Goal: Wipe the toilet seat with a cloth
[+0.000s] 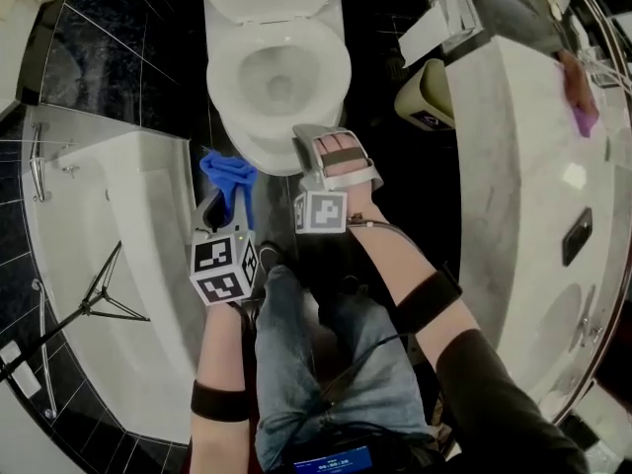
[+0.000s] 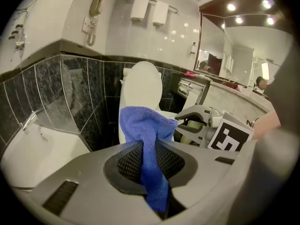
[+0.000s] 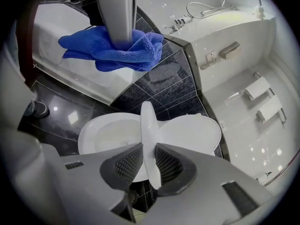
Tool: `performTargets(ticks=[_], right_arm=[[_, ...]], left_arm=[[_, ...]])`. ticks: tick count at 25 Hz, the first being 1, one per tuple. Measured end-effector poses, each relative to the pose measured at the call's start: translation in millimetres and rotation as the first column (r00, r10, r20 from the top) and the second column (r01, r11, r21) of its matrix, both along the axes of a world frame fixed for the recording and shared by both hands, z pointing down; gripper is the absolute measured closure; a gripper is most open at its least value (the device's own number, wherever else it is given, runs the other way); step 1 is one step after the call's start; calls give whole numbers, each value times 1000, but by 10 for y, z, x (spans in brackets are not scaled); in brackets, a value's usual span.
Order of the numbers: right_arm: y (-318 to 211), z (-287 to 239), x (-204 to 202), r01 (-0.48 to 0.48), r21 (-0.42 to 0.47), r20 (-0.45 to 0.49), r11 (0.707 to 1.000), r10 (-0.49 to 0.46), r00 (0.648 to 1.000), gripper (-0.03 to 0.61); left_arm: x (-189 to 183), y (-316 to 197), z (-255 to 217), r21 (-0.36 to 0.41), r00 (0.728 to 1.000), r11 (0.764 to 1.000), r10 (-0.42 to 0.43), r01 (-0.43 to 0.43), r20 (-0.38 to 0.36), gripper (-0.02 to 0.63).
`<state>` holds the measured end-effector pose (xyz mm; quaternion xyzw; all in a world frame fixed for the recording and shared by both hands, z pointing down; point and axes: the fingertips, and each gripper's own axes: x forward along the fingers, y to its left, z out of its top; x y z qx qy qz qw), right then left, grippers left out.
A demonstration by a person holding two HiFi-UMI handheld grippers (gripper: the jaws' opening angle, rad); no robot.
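The blue cloth (image 2: 145, 125) is clamped between the pads of the left gripper (image 2: 150, 142). Its jaws are drawn nearly together, with only the thickness of the fabric kept between them. A bunched fold is pushed out beyond the tips, and a tail is trailed back from the pads toward the gripper's body. The toilet seat (image 3: 149, 121) is taken edge-on between the jaws of the right gripper (image 3: 149, 146), which are set apart by about the seat's thickness. The pads are seen lying against both faces of its front edge, with no gap that can be made out. The seat is held between the bowl (image 3: 101, 135), seen to one side of those jaws, and the raised lid (image 3: 192, 130), seen to the other, both beyond the tips. In the head view the two grippers are held side by side, and the cloth is kept just beside the right gripper's jaws and apart from the seat. In the right gripper view the cloth is seen well off to the side of the jaws, in front of the white bathtub (image 3: 61, 22).
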<state>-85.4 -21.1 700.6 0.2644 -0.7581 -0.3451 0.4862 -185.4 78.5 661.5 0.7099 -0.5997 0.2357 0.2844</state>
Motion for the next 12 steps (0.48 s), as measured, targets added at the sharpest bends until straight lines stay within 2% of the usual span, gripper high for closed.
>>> performTargets(ticks=[5,12], right_arm=[[214,464,38,22,5,-14,1000,-22,1000,469],[437,1148,82,34,-30,-48,999,-36,998,463]], left_arm=[[94,156,369,-16,1000,1000,16,-15,11,546],[17,229,844,-13,1000,1000,0,0,23,548]])
